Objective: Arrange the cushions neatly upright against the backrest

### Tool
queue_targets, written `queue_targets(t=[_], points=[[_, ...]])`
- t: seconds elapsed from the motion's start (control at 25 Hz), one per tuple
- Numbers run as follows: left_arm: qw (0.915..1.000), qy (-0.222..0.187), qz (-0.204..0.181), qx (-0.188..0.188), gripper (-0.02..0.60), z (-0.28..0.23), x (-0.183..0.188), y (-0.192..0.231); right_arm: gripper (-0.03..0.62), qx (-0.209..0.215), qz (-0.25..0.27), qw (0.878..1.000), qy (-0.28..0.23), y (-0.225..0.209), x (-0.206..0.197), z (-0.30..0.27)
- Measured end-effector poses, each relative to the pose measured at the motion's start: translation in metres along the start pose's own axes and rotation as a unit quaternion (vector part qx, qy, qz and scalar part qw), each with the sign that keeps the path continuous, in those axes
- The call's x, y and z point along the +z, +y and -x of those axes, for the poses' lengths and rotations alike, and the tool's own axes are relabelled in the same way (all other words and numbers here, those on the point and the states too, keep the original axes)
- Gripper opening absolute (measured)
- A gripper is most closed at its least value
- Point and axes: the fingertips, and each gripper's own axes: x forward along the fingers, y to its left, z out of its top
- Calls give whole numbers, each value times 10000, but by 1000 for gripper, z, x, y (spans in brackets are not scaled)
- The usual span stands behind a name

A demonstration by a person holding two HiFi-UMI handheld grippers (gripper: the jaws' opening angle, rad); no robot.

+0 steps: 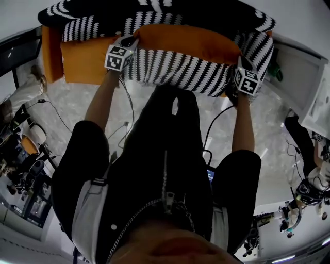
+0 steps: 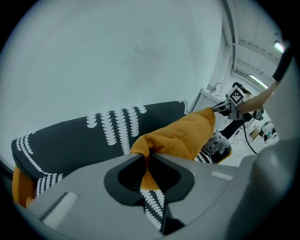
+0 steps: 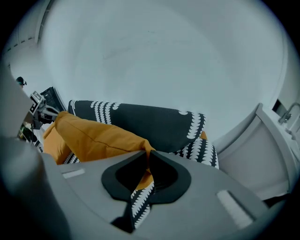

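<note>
Currently: 1 cushion (image 1: 180, 69), orange one face, blk/wht striped the other, held up in front of the sofa backrest (image 1: 154, 13), long edge level, orange edge uppermost.
L hand-held gripper (image 2: 143, 161): clenched on cushion's L top corner; orange & striped fabric pinched between the jaws.
R hand-held gripper (image 3: 147, 164): clenched on the R top corner, same two fabrics in the jaws.
Backrest: dark cover w/ white stripe bands, directly behind cushion.
Orange panel (image 1: 82, 64): just L of cushion; sofa part or 2nd cushion, can't tell.
Person: black zip jacket (image 1: 165, 170), both arms stretched fwd.
Floor (image 1: 67, 103): pale, marbled, w/ loose cables (image 1: 56, 116).
White cabinet (image 1: 299, 67): R of sofa.
</note>
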Motion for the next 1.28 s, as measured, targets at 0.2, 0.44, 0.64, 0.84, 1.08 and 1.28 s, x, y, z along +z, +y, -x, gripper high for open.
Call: queue_targets(t=[0.2,0.44,0.64,0.84,1.08,1.28], points=[[9997,81,-99,-197,40,-22,22,21,29,-139,-278,9995,-102,-5,31,-24],[9995,35,-154,-291,41,-48,48,39,31,-220,-572,9980,-181,-22,56,-53],[9996,-190,48,-198,41,-69,67,60,32,-335,-919,9947,-324,-29,80,-79],[9988,-352,346,-67,40,-94,82,74,32,-437,-1073,9926,-376,-42,100,-105],[9952,-489,841,80,40,-118,97,87,32,-574,-1323,9885,-449,-55,111,-128],[9942,-512,912,252,40,-125,103,106,35,-786,-1445,9853,-471,-51,123,-140]])
